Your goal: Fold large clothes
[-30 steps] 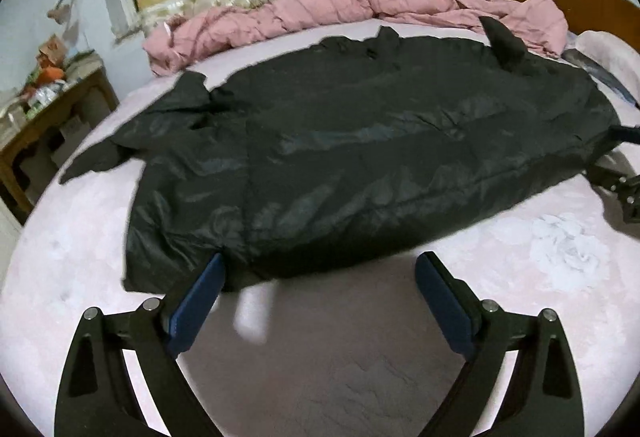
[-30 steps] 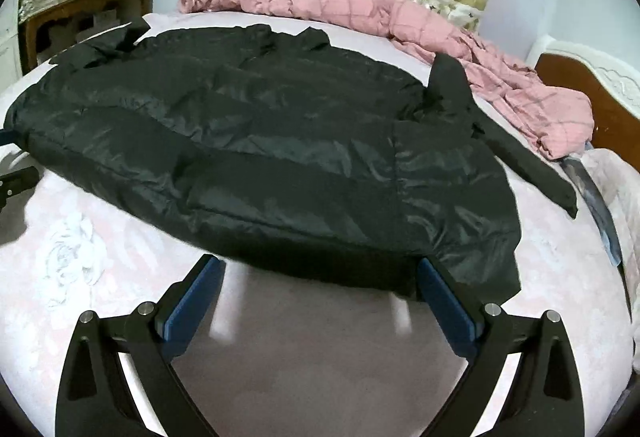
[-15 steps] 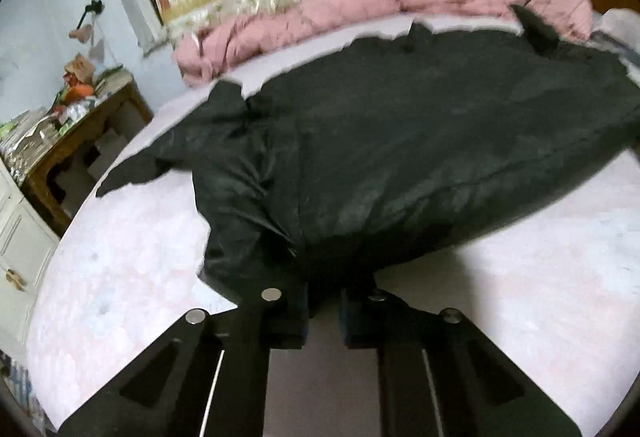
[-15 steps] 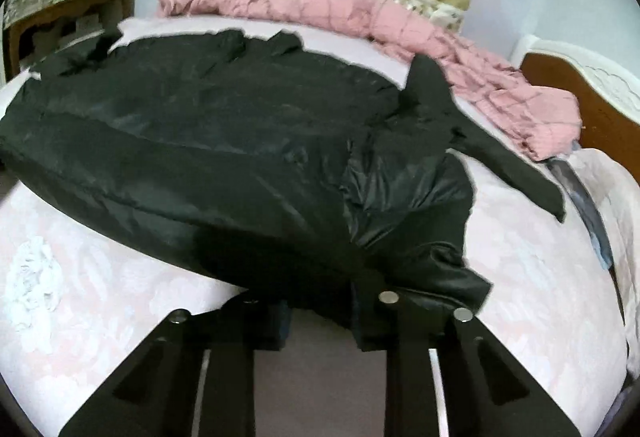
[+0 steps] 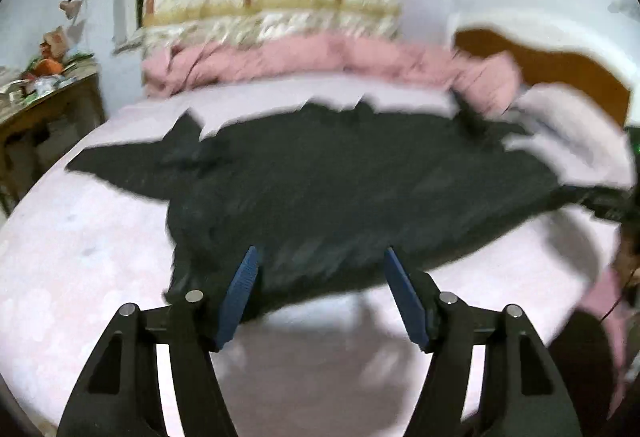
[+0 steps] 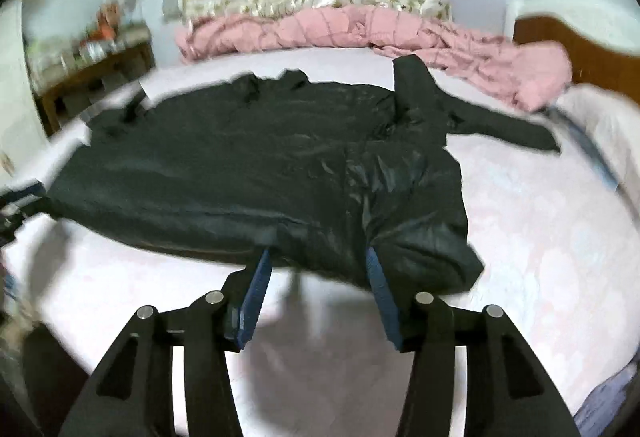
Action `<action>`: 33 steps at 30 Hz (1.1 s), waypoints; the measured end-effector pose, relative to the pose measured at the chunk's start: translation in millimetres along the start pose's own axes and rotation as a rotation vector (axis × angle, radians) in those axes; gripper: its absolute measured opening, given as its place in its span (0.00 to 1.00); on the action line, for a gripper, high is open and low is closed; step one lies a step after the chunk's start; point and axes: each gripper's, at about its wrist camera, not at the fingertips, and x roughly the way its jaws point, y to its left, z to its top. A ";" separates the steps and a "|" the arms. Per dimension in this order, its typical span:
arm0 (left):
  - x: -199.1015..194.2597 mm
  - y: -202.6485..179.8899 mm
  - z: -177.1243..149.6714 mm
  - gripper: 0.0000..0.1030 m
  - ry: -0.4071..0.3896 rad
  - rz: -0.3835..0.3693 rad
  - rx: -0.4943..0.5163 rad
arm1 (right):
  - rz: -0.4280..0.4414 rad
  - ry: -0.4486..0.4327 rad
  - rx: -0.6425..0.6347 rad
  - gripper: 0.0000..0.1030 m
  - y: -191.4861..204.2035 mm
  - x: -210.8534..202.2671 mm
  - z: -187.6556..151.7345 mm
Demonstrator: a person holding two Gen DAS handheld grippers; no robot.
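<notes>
Jacket: a large black padded jacket [image 5: 340, 197] lay spread across the pink bed [image 5: 80, 257], its near hem facing both cameras, one sleeve [image 6: 500, 121] trailing toward the headboard side and the other sleeve [image 5: 120, 165] toward the desk side.

Left gripper: the left gripper [image 5: 322, 269] had its blue fingers [image 5: 240, 293] well apart, holding nothing — the hem sat just beyond the tips, near the jacket's left corner.

Right gripper: the right gripper [image 6: 320, 269] also stood spread and empty, its tips at the hem by the rumpled right corner [image 6: 432, 249].

Handling: judging by the shiny quilted shell, the jacket looked light and puffy, soft rather than stiff, and likely slippery; a thin pinch could slide off, and trapped air would probably make folds spring back.

Where to grip: the hem corners seemed the best holds, taking a full bite of doubled edge rather than the smooth top layer; the sleeves would likely need tucking in over the body.

Surroundings: a pink quilt [image 6: 360, 29] lay bunched at the far edge of the bed, well apart from the jacket's near hem.

Blur: the left view was smeared, so fine creases there could not be read.
</notes>
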 end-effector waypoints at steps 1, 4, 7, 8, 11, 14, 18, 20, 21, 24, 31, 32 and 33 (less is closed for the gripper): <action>-5.8 -1.6 6.1 0.69 -0.031 0.007 -0.002 | 0.032 -0.020 0.021 0.53 -5.1 -8.7 1.7; -6.0 -6.5 28.3 0.74 -0.108 0.052 0.017 | -0.003 -0.128 0.061 0.63 -19.0 -33.3 16.9; 15.3 -6.0 51.1 0.74 -0.141 0.093 -0.003 | -0.078 -0.198 0.097 0.64 -30.6 -39.4 37.6; 24.7 -5.2 57.7 0.74 -0.157 0.112 -0.004 | -0.076 -0.210 0.116 0.64 -36.0 -38.2 44.1; 51.6 -0.2 76.0 0.74 -0.189 0.174 -0.022 | 0.050 -0.189 0.288 0.64 -78.3 -15.9 74.2; 85.3 10.2 109.5 0.74 -0.156 0.157 -0.072 | 0.101 -0.138 0.505 0.64 -129.6 20.3 99.3; 116.7 11.5 143.9 0.74 -0.190 0.194 -0.069 | -0.062 -0.132 0.553 0.64 -177.8 71.3 133.1; 133.8 15.5 146.3 0.74 -0.199 0.206 -0.085 | -0.081 -0.083 0.592 0.64 -204.8 108.6 140.3; 144.5 19.4 143.9 0.74 -0.192 0.202 -0.105 | -0.079 -0.052 0.630 0.64 -221.3 130.5 139.1; 185.0 28.3 127.8 0.74 -0.111 0.214 -0.133 | -0.030 0.054 0.711 0.49 -262.3 192.5 119.1; 240.0 21.2 101.5 0.74 0.057 0.203 -0.090 | -0.041 -0.006 0.724 0.51 -287.0 229.0 121.0; 241.4 17.0 100.4 0.74 0.060 0.209 -0.073 | -0.045 -0.016 0.729 0.51 -290.0 232.9 124.3; 240.7 13.8 99.7 0.74 0.058 0.210 -0.062 | -0.050 -0.026 0.741 0.51 -294.4 236.2 126.4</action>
